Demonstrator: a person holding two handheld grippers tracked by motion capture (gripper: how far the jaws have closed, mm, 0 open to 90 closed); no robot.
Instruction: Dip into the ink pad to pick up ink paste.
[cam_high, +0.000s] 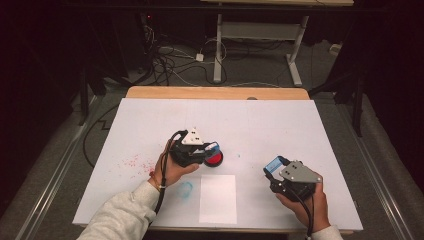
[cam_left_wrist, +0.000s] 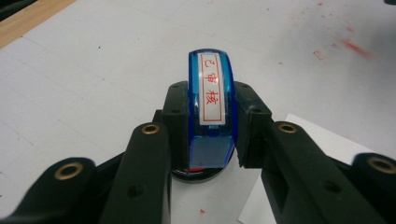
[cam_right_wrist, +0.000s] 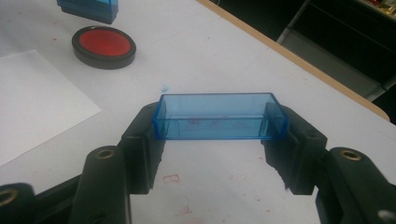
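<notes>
Two hand-held grippers work over a white-covered table (cam_high: 150, 125). The left gripper (cam_high: 202, 150) pinches a blue stamp (cam_left_wrist: 211, 112) by its flat sides, holding it directly above a round red ink pad (cam_high: 214, 159). Whether the stamp's face actually touches the pad cannot be told: in the left gripper view the jaws and the stamp body hide all but a dark sliver of the pad's rim. A white label with red characters runs along the stamp's curved top.

The right gripper (cam_high: 280, 172), near the table's right front, clamps a clear blue rectangular cap (cam_right_wrist: 220, 115) end to end, lifted off the surface with its open side toward the camera. Faint reddish smears show inside it. In the high view the cap is a small blue patch at the gripper's tip.

Between the hands lies a blank white sheet of paper (cam_high: 218, 198), its far corner near the pad. Red ink specks (cam_high: 134, 162) mark the cover at left, and a faint blue smudge (cam_high: 185, 189) sits beside the paper.
</notes>
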